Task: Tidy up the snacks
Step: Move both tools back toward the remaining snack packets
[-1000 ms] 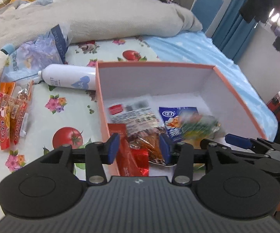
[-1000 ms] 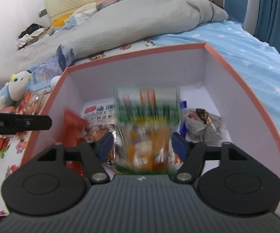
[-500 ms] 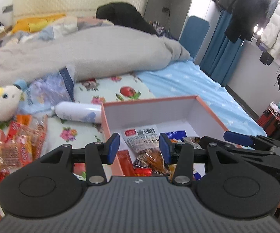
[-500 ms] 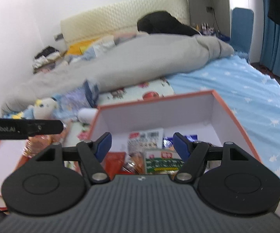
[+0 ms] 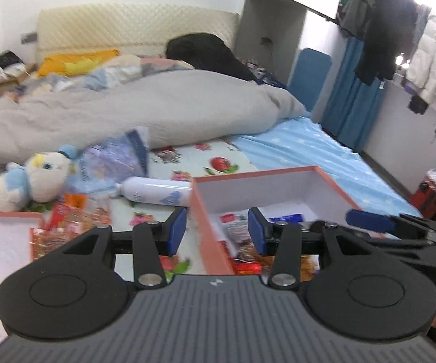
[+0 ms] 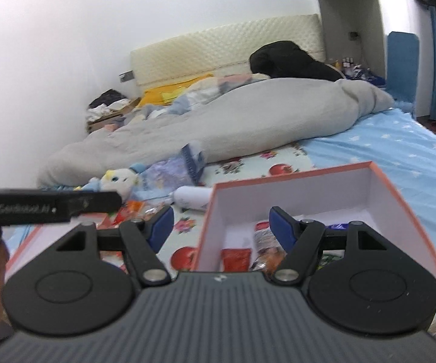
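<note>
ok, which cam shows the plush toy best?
Left wrist. The plush toy is large there, face and blue cap visible, nothing covering it. In the right wrist view the toy is smaller and partly hidden behind the left gripper's finger.

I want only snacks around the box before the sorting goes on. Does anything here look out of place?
Yes. A white bottle lies on its side against the orange box, and a plush toy sits beside the loose snack packets. Neither is a snack.

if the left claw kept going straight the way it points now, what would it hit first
Most likely the near left wall of the orange box, which sits right between the open left claw and its line ahead; the snack packets inside come next. Depth is hard to judge in this fisheye view.
</note>
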Action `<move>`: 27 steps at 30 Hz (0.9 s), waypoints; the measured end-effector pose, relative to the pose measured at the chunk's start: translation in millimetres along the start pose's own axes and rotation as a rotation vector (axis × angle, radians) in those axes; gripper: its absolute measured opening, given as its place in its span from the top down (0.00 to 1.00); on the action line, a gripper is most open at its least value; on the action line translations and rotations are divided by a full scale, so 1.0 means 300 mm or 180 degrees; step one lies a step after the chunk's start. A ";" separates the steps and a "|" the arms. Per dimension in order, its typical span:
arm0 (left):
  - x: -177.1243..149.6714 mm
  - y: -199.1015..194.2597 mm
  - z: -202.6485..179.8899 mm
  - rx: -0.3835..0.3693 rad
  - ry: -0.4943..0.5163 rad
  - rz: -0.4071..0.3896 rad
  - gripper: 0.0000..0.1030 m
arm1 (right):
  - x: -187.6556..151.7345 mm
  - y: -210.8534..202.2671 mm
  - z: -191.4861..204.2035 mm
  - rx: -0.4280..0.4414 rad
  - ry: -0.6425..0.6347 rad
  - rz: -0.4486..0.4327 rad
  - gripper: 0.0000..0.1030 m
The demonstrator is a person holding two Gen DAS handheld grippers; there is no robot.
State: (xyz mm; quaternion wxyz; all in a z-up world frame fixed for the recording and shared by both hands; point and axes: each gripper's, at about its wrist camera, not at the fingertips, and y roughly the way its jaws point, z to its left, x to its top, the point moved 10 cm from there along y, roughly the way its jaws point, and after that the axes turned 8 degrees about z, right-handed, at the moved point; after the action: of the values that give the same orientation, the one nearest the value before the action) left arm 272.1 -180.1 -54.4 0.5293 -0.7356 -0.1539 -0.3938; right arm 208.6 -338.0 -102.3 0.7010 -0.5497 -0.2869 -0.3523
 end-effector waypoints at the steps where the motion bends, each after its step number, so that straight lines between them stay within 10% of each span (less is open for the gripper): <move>1: -0.008 -0.011 0.004 0.0029 0.0048 -0.0024 0.51 | -0.011 0.000 0.013 0.0018 0.0006 0.0005 0.30; 27: -0.303 -0.127 0.357 0.0364 -0.0283 0.0162 0.51 | -0.222 0.058 0.336 0.0311 -0.0244 0.0234 0.30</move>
State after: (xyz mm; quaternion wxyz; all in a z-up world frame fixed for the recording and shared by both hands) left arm 233.9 -51.5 -110.7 0.5729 -0.7246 -0.1807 -0.3377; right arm 182.0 -225.4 -141.5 0.7280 -0.5380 -0.3101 -0.2906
